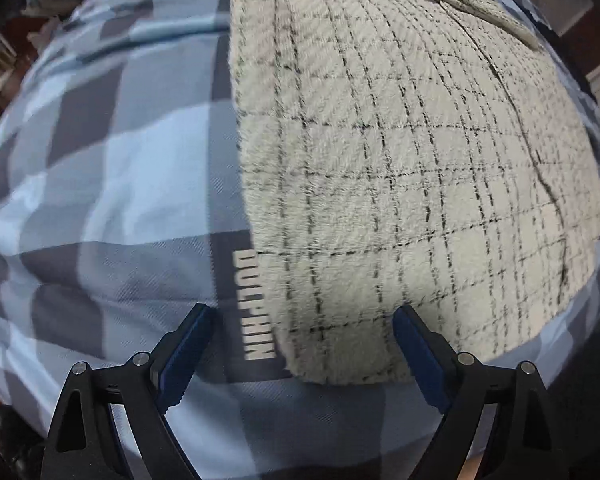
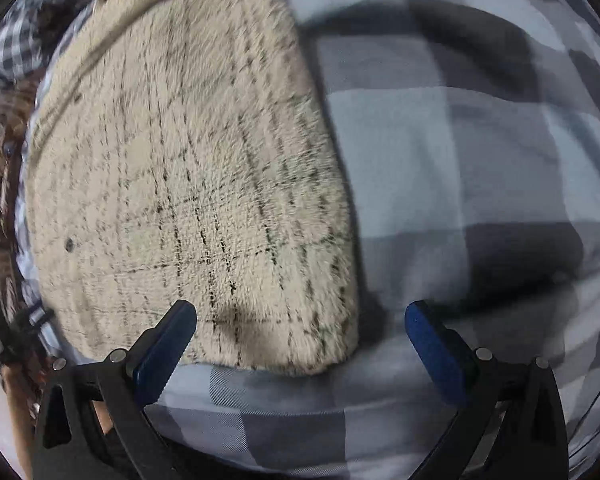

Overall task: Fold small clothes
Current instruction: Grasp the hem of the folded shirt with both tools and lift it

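Item: one cream fleece garment (image 1: 400, 168), fuzzy-napped and crossed by a thin black windowpane check, laid flat in a rounded-cornered slab with a folded flap along its far edge at 12 o'clock. In the left wrist view it fills the field from 12 to 4 o'clock; in the right wrist view (image 2: 188, 184) it is seen from 9 to 12 o'clock, blurred.

Support: one checked bedcover (image 1: 100, 200), smooth twill in pale blue, grey and charcoal squares, softly rumpled. A dark band printed "DOLPHIN" (image 1: 254, 304) is partly overlapped by the garment's edge.

Grippers, two, each with black arms and blue ribbed pads (nothing is held in either):
- left gripper (image 1: 302, 322), jaws spread wide, set over the garment's near corner at 6 o'clock, one pad over the bedcover, the other over the fleece.
- right gripper (image 2: 300, 320), jaws likewise wide, straddling the garment's near corner.

Surroundings: dark, blurred clutter at the left rim, not identifiable.
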Demonstrator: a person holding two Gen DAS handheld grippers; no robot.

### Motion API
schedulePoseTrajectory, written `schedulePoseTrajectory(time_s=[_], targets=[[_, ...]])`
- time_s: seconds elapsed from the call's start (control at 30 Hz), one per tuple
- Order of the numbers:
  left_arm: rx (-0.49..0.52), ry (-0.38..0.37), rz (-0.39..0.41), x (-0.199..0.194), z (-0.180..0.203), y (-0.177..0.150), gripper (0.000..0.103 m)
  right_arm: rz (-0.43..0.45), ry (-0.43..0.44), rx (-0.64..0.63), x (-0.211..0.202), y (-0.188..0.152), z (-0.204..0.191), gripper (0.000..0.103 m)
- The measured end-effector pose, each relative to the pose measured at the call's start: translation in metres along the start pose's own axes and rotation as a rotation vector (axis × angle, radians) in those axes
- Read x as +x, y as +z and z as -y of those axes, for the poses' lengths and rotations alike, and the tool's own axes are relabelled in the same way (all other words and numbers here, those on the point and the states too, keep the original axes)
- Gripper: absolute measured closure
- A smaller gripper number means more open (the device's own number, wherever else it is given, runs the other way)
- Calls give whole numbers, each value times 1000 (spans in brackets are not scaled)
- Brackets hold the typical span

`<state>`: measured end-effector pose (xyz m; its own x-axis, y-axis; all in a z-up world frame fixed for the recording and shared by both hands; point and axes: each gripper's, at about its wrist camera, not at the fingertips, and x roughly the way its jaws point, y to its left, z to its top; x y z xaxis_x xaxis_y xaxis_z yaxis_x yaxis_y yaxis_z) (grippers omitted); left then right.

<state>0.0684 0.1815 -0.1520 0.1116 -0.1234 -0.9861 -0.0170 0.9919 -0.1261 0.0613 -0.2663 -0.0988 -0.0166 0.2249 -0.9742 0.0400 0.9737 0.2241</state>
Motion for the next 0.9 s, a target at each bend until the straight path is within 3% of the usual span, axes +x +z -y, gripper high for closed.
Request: schedulePoseTrajectory(time_s=[0.03,0.07,0.1,0.13,0.17,0.27,0.37,0.43,0.5,0.6,0.67,0.77,0.9], targets=[[-4,-14,-15,4,-2,1,19,-2,-12,-22,2,0,-4,12],[2,-17,-29,7,-1,2,32,-1,-30,-57,4,-2,-12,43],[3,-24,-33,8,-4,2,48,-4,-46,-85,5,-3,-18,62],[-3,-42,-33,7,-5,2,63,-8,-67,-104,6,-5,-24,88],[-31,-78,-26,1,-6,2,87,-3,-57,-111,3,-7,-28,93],[-69,-175,15,-12,-11,3,93,42,-18,-136,-12,-15,-39,96],[-11,-292,167,-52,-4,-3,93,89,78,-130,-37,-23,-47,98],[-1,-418,307,-93,-3,-12,93,145,200,-99,-61,-31,-49,98],[-88,-561,426,-130,-12,-13,94,205,342,-84,-88,-39,-54,98],[-185,-652,471,-151,-15,-21,95,291,561,-63,-129,-56,-61,98],[-198,-653,487,-166,-11,-29,95,338,701,-34,-152,-67,-65,98],[-235,-665,467,-186,-17,-53,95,388,845,-31,-179,-87,-73,98],[-255,-612,416,-216,-20,-103,95,425,878,-87,-219,-132,-71,98]])
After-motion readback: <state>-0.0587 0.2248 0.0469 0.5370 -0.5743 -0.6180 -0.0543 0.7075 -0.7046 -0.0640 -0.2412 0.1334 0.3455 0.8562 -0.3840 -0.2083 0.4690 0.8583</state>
